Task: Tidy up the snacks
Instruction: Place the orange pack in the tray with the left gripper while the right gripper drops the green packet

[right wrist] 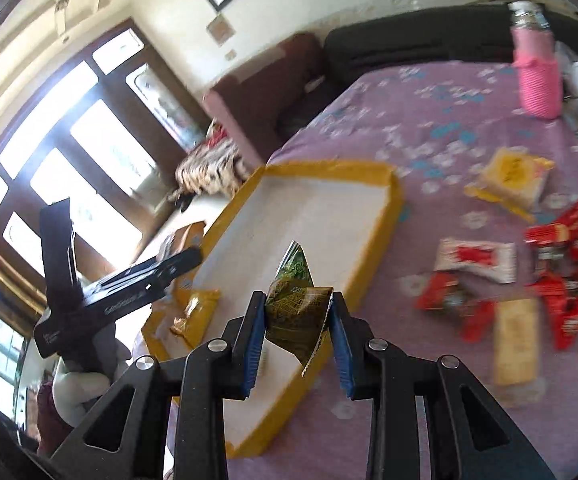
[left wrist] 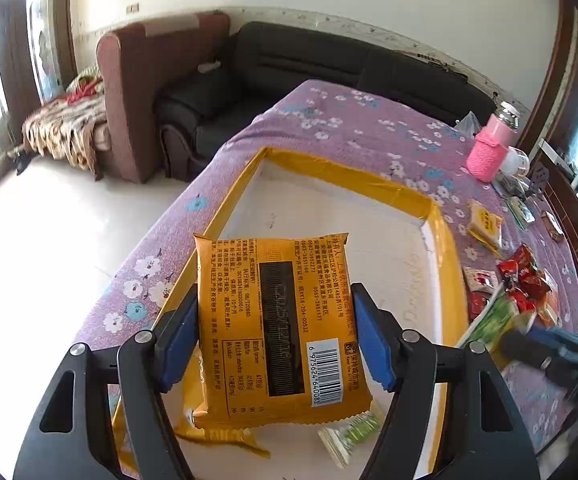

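My left gripper (left wrist: 275,336) is shut on an orange snack packet (left wrist: 277,320), held flat, printed back up, above the near part of a shallow white tray with a yellow rim (left wrist: 329,176). A yellow packet (left wrist: 193,420) and a small green packet (left wrist: 353,434) lie in the tray below it. My right gripper (right wrist: 299,328) is shut on a crumpled green snack packet (right wrist: 299,312), held over the tray's near right rim (right wrist: 393,208). The left gripper (right wrist: 177,264) shows at the left of the right wrist view, over the tray's left end.
Loose snacks lie on the purple flowered tablecloth (right wrist: 429,120) right of the tray: red packets (right wrist: 561,276), a white-red packet (right wrist: 477,260), yellow packets (right wrist: 513,176). A pink-sleeved bottle (right wrist: 537,72) stands at the far right. A black sofa (left wrist: 289,64) is behind the table.
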